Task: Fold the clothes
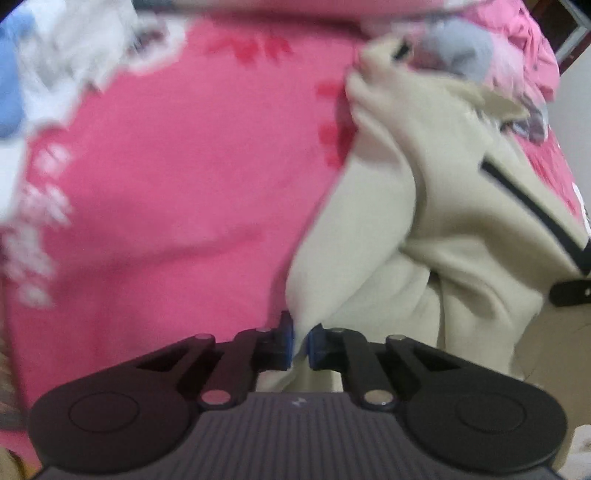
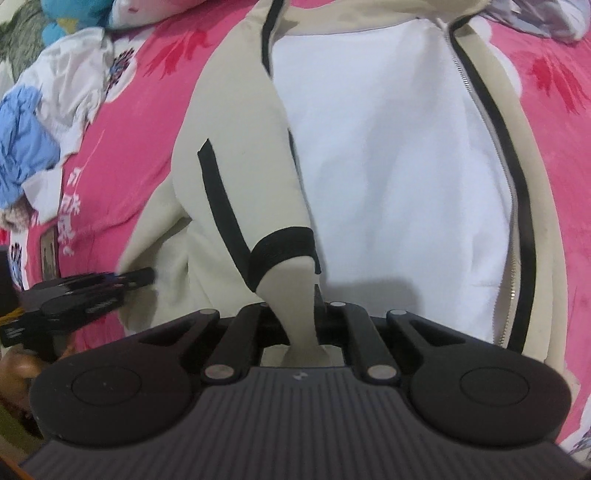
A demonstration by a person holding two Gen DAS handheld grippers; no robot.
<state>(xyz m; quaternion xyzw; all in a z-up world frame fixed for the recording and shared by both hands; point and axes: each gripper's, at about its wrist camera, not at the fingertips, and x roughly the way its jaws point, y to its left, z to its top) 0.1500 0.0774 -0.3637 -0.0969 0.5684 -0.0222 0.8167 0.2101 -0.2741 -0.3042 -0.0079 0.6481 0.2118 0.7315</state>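
Note:
A beige zip jacket (image 2: 236,155) with black trim and a white lining (image 2: 388,166) lies open on a pink blanket (image 2: 554,221). My right gripper (image 2: 301,317) is shut on the jacket's sleeve end, just below its black cuff (image 2: 280,251). My left gripper (image 1: 301,345) is shut on an edge of the same jacket (image 1: 424,240), whose cloth bunches up to its right. The left gripper also shows in the right wrist view (image 2: 140,277), at the jacket's left hem. The left wrist view is blurred.
A pile of white and blue clothes (image 2: 48,129) lies at the blanket's left side, also in the left wrist view (image 1: 44,55). A blue soft toy (image 2: 70,18) sits at the far left. Grey cloth (image 1: 458,48) lies beyond the jacket.

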